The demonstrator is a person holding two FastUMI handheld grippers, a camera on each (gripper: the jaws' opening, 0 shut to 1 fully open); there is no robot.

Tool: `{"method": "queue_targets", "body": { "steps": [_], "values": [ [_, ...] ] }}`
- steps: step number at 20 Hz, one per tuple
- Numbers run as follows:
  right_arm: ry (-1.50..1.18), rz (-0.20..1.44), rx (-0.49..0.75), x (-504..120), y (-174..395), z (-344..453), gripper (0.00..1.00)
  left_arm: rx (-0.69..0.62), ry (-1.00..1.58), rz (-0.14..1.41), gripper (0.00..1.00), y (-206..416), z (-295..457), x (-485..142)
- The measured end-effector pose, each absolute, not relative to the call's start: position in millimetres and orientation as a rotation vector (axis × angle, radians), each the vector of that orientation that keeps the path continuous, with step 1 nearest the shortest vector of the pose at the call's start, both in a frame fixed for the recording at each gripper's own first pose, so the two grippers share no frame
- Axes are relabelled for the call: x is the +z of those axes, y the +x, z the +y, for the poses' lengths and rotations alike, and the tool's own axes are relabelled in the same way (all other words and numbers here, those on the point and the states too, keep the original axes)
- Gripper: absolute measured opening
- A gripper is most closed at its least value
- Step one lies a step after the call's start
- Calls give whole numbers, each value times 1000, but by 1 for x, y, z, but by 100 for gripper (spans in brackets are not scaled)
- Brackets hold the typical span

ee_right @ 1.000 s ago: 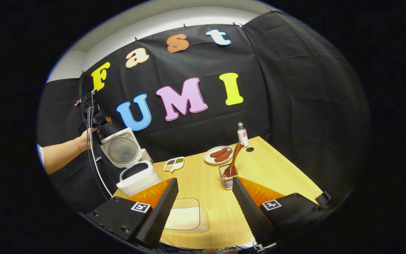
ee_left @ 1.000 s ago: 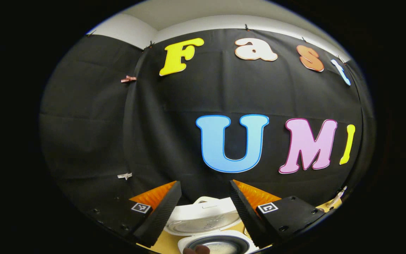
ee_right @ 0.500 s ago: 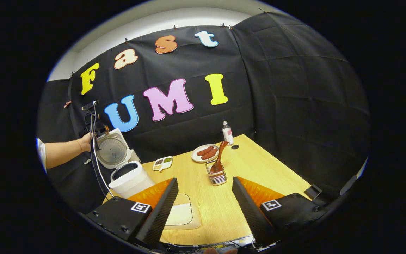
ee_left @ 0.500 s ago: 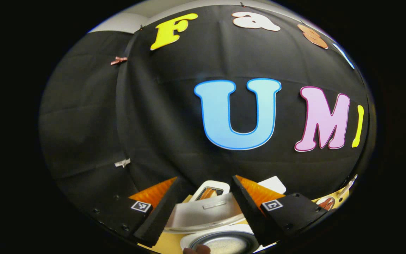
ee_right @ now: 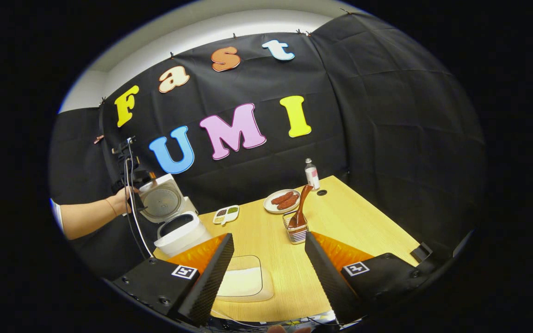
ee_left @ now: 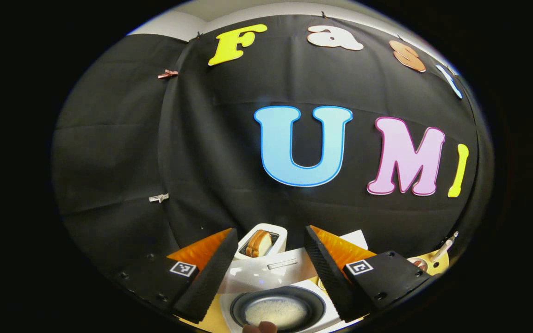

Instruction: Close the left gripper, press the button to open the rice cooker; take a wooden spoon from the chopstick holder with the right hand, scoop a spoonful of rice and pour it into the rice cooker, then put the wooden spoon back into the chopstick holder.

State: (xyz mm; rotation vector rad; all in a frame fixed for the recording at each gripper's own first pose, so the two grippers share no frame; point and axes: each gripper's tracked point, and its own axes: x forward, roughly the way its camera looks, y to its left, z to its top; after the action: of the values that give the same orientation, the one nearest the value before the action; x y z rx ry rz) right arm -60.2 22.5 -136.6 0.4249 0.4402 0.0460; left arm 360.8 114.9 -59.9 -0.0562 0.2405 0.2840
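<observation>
Yellow table (ee_right: 363,222) carrying rice cooker (ee_right: 181,233) far left, lid standing open; right gripper (ee_right: 269,259) hovering spread, empty; wooden spoon (ee_right: 301,208) leaning, risking holder tipping

Table (ee_right: 363,231): rice cooker (ee_right: 181,233), chopstick holder (ee_right: 298,232), plate (ee_right: 281,202), bottle (ee_right: 312,175).

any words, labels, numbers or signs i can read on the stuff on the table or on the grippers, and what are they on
None of the text on the things here can be read.
bottle: has a label, too small to read.
rice cooker: small strip on the raised lid, too blurred to read.
left gripper and right gripper: square black-and-white pattern tags, no words or numbers.
</observation>
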Motion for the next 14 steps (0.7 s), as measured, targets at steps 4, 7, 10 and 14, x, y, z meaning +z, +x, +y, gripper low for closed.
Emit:
{"method": "queue_targets", "body": {
  "steps": [4,7,10,14],
  "values": [
    [405,435,74,-132,-53,11,98,278,-70,280,100,321,86,-93],
    [398,436,85,-130,-47,3,98,278,-104,340,100,296,68,-131],
    [388,447,101,-132,-42,-2,98,290,-111,409,100,280,59,-172],
    [360,469,126,-138,-42,-4,98,312,-93,450,100,269,50,-203]
  ]
}}
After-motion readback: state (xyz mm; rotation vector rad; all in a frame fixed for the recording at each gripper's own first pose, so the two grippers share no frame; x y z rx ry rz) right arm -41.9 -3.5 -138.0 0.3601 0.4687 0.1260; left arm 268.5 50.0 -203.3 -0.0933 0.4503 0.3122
